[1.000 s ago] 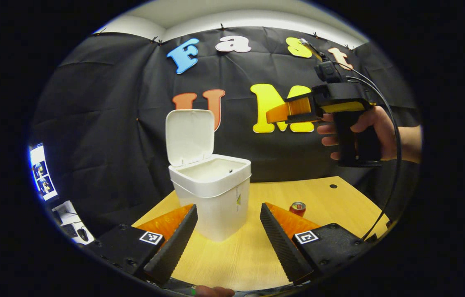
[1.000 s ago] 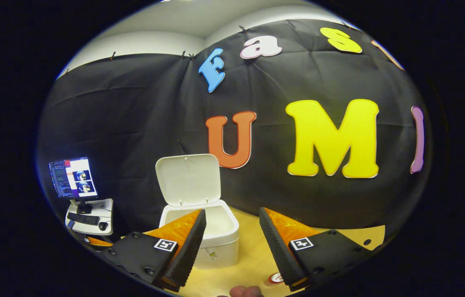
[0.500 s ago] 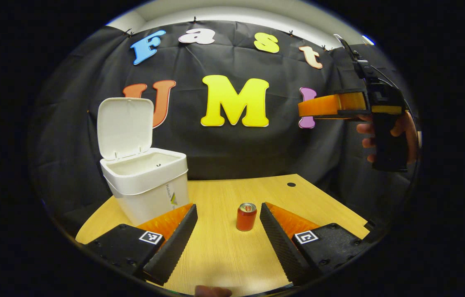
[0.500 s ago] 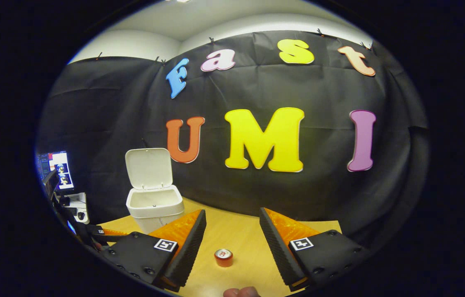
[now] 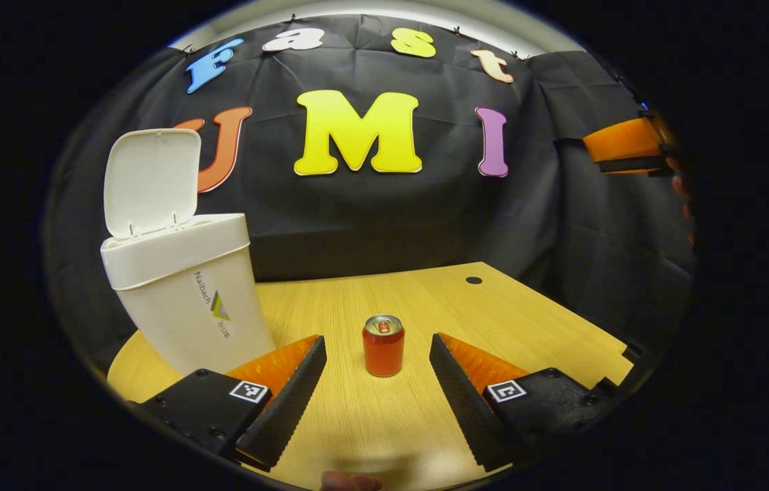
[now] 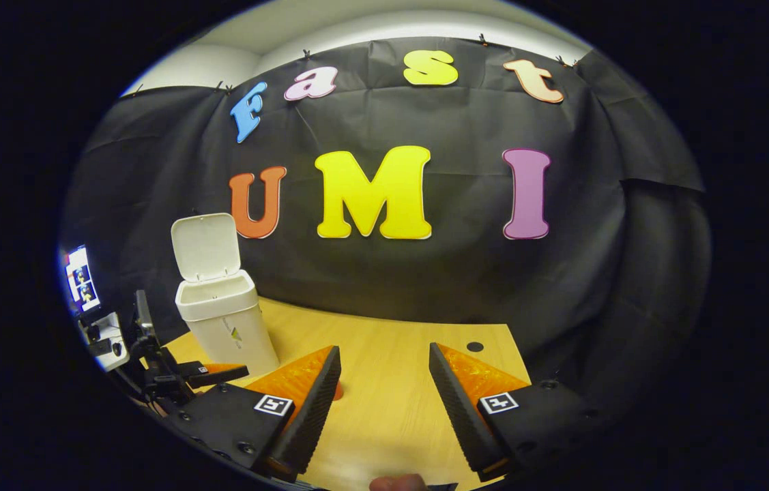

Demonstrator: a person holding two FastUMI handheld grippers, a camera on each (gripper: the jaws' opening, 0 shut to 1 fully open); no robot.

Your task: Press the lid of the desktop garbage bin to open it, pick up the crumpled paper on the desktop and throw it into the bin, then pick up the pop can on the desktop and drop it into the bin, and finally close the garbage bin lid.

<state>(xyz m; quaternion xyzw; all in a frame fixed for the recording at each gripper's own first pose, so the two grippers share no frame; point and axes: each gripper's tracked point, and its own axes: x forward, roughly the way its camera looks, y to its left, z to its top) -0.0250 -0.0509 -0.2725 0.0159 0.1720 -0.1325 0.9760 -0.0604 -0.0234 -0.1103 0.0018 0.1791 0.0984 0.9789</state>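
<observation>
My left tool [image 5: 377, 354] is spread wide over the tabletop [image 5: 493, 320] and holds nothing. The can [image 5: 383, 345] stands upright on the wood just ahead of it, in line with the gap between my fingers [image 5: 288, 402] and touching neither one. The bin [image 5: 183, 286] stands to the left of the can, near the tabletop's edge, with its lid [image 5: 152, 181] swung up and leaning back toward the black wall. From this low angle I cannot see inside the bin. At the far right of the left gripper view, part of my right tool [image 5: 626, 146] shows, held well above the tabletop.

In the right gripper view, my right tool [image 6: 384, 382] is also spread wide and holds nothing. The tabletop [image 6: 398, 341] lies below it, and the bin [image 6: 224, 320] stands off to the left with its lid [image 6: 205, 247] up. A sliver of the can [image 6: 338, 392] peeks out beside my left-hand finger. My left tool [image 6: 210, 372] shows low at the left, just right of the bin's base. A monitor [image 6: 80, 279] glows at the far left.
</observation>
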